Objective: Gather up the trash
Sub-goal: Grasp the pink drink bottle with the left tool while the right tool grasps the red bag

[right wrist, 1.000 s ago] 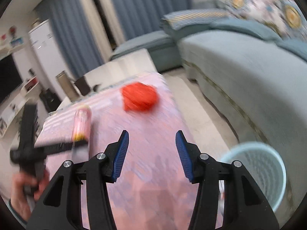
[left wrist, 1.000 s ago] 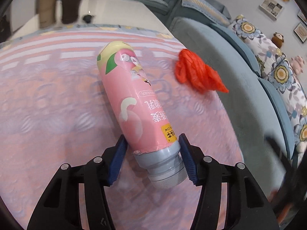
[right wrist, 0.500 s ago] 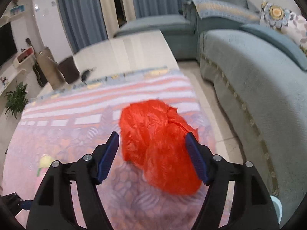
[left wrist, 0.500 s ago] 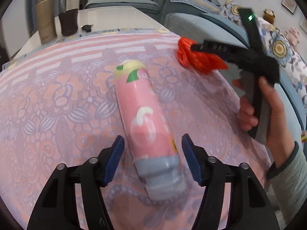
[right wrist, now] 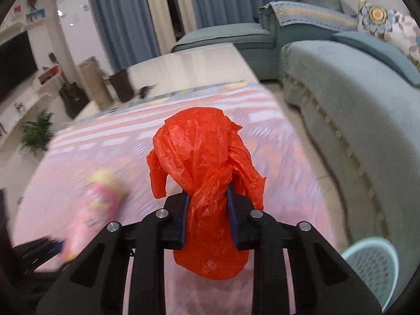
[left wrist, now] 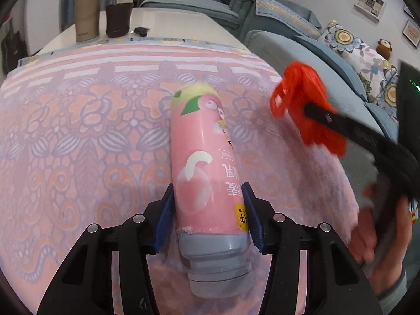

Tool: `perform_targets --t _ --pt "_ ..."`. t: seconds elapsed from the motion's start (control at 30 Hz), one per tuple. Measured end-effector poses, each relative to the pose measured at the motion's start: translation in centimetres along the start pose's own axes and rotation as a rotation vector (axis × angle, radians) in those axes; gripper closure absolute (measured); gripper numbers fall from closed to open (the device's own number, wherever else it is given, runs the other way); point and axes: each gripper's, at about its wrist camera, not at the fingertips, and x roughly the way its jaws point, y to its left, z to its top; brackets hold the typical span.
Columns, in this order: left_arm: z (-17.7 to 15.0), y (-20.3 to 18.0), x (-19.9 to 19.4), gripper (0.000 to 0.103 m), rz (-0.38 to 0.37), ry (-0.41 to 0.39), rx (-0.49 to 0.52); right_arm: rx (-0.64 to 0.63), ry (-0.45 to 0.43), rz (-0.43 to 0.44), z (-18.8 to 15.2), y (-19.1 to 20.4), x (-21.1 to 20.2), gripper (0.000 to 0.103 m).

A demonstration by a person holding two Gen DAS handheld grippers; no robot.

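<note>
A pink bottle with a grey cap lies on the pink floral tablecloth, cap end toward me. My left gripper straddles its lower body. The jaws are closing and both blue pads press its sides. The bottle shows blurred at the lower left in the right wrist view. A crumpled red plastic bag is bunched between the pads of my right gripper, whose jaws are closing and pinch it. In the left wrist view the bag sits at the cloth's right edge with a black finger in it.
A pale blue mesh basket stands on the floor at the lower right, beside a grey-blue sofa. On the bare white tabletop beyond the cloth are a tan flask, a dark cup and a small black item. A hand holds the right gripper.
The left jaws narrowed from wide apart onto the bottle's sides. The right gripper swept in to the red bag, straddled it, then squeezed it into a tight bunch.
</note>
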Motion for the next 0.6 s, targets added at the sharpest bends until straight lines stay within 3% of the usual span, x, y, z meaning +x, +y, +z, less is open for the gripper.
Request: perform_targets --t 0.27,0.4,0.43,0.5,0.53,0.6 --pt "-2.9 1.3 -5.8 0.057 0.020 -0.027 -0.012 -0.028 0.090 0.002 -5.9 4.0 -6.2 0.079" --pt "-4.3 2.6 -6.1 0.057 0.017 0.010 -0.049 -0.053 0.139 -0.025 -8.1 5.1 -6.3 0.075" --pt "-4.6 2.6 -5.8 0.057 0.018 0.026 -0.049 -0.059 0.147 -0.016 -8.5 5.3 -6.1 0.072" --pt "-5.0 2.8 -5.5 0.057 0.018 0.036 -0.061 -0.059 0.148 -0.009 -9.2 5.3 -6.1 0.057" --pt "-5.0 2.9 -5.4 0.057 0.018 0.033 -0.067 -0.053 0.141 -0.001 -9.4 5.1 -6.3 0.044" --pt "-5.0 3.0 -5.2 0.054 0.024 0.021 -0.070 -0.041 0.120 0.025 -9.7 4.8 -6.8 0.039"
